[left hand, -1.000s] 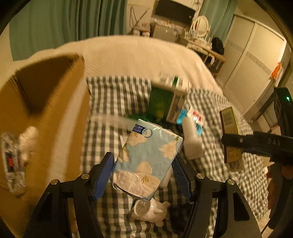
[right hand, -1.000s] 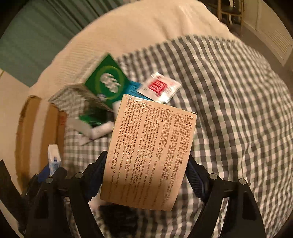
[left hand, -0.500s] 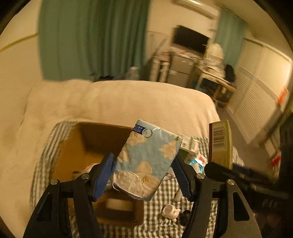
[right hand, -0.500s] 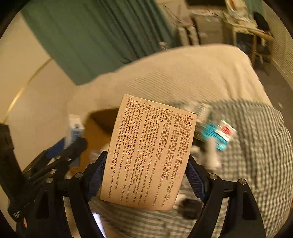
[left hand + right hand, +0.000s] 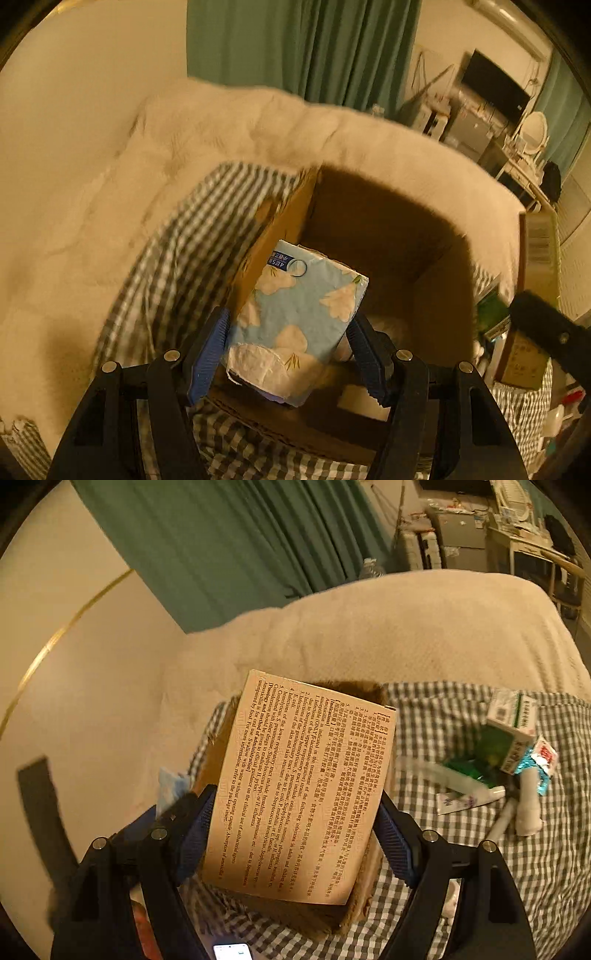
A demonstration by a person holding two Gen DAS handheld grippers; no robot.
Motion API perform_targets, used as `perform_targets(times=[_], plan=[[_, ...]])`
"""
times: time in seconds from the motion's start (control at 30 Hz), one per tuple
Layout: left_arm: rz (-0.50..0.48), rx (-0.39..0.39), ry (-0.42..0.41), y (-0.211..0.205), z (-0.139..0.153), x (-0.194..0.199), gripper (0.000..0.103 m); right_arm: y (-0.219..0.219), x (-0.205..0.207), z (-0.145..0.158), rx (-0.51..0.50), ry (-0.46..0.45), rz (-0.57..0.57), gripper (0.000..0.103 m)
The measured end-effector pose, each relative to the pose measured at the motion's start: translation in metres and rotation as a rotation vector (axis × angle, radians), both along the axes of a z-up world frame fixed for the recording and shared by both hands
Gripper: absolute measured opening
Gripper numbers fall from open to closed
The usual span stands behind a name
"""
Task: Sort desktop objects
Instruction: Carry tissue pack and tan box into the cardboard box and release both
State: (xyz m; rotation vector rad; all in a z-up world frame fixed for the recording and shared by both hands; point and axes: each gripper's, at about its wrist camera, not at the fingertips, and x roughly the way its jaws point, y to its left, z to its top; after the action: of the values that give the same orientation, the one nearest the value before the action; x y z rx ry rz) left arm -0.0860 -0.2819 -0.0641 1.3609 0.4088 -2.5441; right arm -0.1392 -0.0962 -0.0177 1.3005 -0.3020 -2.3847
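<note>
The left gripper (image 5: 288,354) grips a blue floral tissue pack (image 5: 299,317) above an open cardboard box (image 5: 369,236). The right gripper (image 5: 291,834) clamps a tan medicine box (image 5: 303,786) above it. Remaining items (image 5: 509,768) lie far right on checked cloth (image 5: 443,716).

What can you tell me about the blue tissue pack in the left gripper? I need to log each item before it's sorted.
The tissue pack is a soft plastic-wrapped packet, light blue with pale flower shapes and a small printed label at its far end. Its near end is torn open, white tissue showing. It is tilted, clamped at its sides between the blue pads of the left gripper, above the open cardboard box.
</note>
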Motion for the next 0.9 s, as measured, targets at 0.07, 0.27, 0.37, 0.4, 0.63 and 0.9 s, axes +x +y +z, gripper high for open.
perform_targets(times=[0.07,0.27,0.37,0.4,0.63,0.9], plan=[[-0.009,0.02,-0.015,-0.004,-0.009,-0.004,0.067,-0.004,-0.006,-0.007,0.024,0.016,0.026,0.079],[-0.102,-0.1,-0.034,0.013,-0.02,-0.01,0.067,-0.019,-0.024,-0.032,0.049,0.034,0.059,0.079],[-0.148,-0.127,-0.063,0.019,-0.03,-0.013,0.07,-0.028,-0.03,-0.043,0.06,0.032,0.072,0.079],[-0.16,-0.135,-0.073,0.021,-0.031,-0.014,0.07,-0.033,-0.031,-0.047,0.066,0.033,0.078,0.079],[-0.206,-0.231,-0.081,0.037,-0.027,-0.014,0.097,-0.038,-0.033,-0.051,0.095,0.073,0.066,0.092],[-0.16,-0.164,-0.047,0.04,0.001,-0.003,0.097,-0.002,-0.017,-0.016,0.059,0.151,0.005,0.092]])
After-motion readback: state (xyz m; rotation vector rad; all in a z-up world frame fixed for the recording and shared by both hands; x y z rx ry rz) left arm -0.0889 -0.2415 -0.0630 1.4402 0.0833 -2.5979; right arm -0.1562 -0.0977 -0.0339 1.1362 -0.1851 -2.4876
